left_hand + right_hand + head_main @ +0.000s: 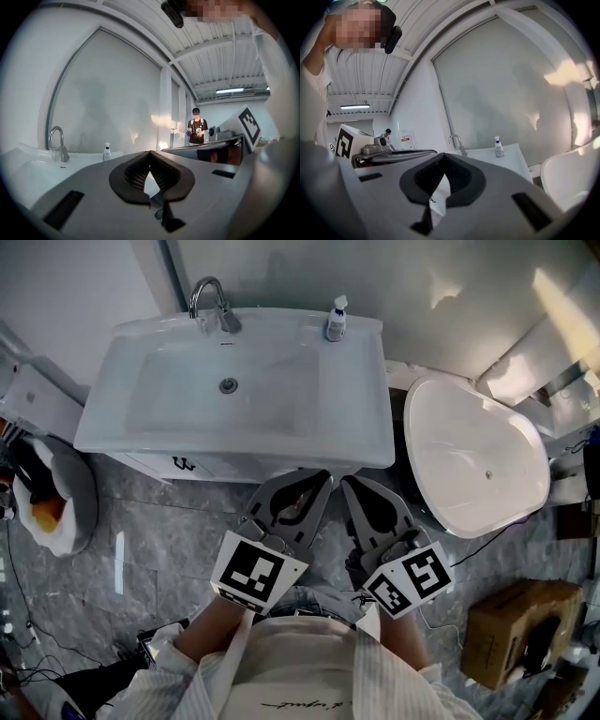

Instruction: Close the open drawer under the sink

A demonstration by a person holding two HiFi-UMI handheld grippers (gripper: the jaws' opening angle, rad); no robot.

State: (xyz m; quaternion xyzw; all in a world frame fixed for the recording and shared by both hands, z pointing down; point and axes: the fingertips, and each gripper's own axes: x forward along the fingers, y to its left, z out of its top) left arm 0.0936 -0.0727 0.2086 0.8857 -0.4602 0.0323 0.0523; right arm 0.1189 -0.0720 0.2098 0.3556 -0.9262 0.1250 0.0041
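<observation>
Under the left front edge of the sink (94, 432), the drawer (180, 464) shows only as a white strip, and how far out it stands cannot be told. Before the sink's middle hover the left gripper (317, 480), then the right gripper (352, 484), both pinched together and empty. Their narrow tips could skid off the smooth front, and a lopsided push might jam the drawer askew.

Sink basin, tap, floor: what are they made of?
White rectangular sink basin: glossy, likely glazed ceramic. Curved silver tap: polished metal, probably chrome, bright glints. Grey veined floor: marble-look tile, joint lines visible; stone or ceramic unclear.
</observation>
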